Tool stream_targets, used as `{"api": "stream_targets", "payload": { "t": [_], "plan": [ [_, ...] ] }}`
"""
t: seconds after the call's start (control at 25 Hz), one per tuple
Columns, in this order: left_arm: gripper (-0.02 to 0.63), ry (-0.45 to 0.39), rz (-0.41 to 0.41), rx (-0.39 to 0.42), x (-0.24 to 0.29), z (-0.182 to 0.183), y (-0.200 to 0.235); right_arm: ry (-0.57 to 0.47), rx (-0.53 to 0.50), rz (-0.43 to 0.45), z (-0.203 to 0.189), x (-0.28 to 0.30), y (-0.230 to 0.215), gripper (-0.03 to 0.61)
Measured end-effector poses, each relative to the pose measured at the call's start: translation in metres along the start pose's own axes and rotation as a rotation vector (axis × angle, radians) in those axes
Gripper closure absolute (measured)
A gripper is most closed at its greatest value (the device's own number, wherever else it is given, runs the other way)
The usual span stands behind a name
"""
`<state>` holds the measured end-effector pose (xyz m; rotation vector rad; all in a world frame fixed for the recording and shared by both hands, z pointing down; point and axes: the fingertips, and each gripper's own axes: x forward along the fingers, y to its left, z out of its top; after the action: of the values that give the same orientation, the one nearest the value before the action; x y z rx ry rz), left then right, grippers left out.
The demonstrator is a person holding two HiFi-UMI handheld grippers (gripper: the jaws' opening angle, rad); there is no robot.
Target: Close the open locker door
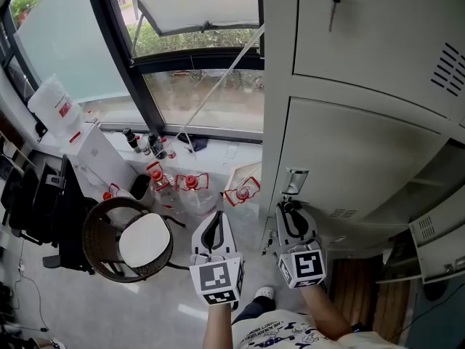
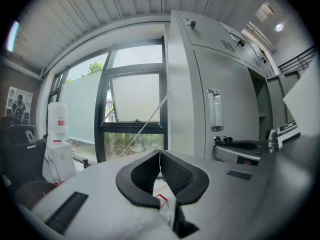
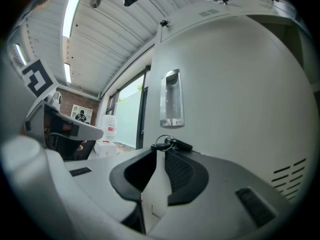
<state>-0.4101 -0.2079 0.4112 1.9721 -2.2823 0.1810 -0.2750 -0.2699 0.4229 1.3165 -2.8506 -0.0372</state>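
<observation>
Left hand-held gripper jaws together, empty; right hand-held gripper pinching one key bunch at one locker door.

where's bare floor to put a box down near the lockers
Bare floor lies on the near side of the wicker chair, and in a narrow strip between the chair and the locker. Under the window it is crowded with red-capped bottles.
</observation>
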Motion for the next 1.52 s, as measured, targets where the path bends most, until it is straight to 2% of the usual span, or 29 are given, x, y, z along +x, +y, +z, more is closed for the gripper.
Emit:
{"api": "stream_targets", "payload": {
  "t": [0.64, 0.8, 1.0, 1.08, 1.16, 1.24, 1.36, 1.52],
  "plan": [
    [0.606, 0.007, 0.005, 0.001, -0.017, -0.005, 0.004, 0.015, 0.051, -0.012, -0.001, 0.003, -0.003, 0.531],
    [0.606, 0.009, -0.002, 0.005, -0.021, -0.001, 0.003, 0.022, 0.055, -0.007, -0.003, -0.001, 0.001, 0.465],
    [0.606, -0.018, -0.023, 0.016, -0.022, -0.002, -0.005, 0.042, 0.059, -0.029, -0.012, -0.013, -0.002, 0.463],
    [0.606, -0.016, -0.040, 0.020, -0.021, -0.003, -0.010, 0.056, 0.059, -0.035, -0.017, -0.019, -0.005, 0.463],
    [0.606, -0.019, -0.066, 0.026, -0.019, -0.002, -0.019, 0.069, 0.062, -0.045, -0.022, -0.026, -0.009, 0.386],
    [0.606, -0.025, -0.097, 0.033, -0.016, 0.001, -0.031, 0.072, 0.062, -0.075, -0.024, -0.037, -0.017, 0.380],
    [0.606, -0.023, -0.162, 0.045, -0.011, 0.006, -0.056, 0.051, 0.052, -0.145, -0.017, -0.056, -0.037, 0.380],
    [0.606, -0.066, -0.299, 0.072, 0.000, 0.017, -0.103, 0.015, 0.043, -0.285, -0.003, -0.094, -0.076, 0.380]
  ]
}}
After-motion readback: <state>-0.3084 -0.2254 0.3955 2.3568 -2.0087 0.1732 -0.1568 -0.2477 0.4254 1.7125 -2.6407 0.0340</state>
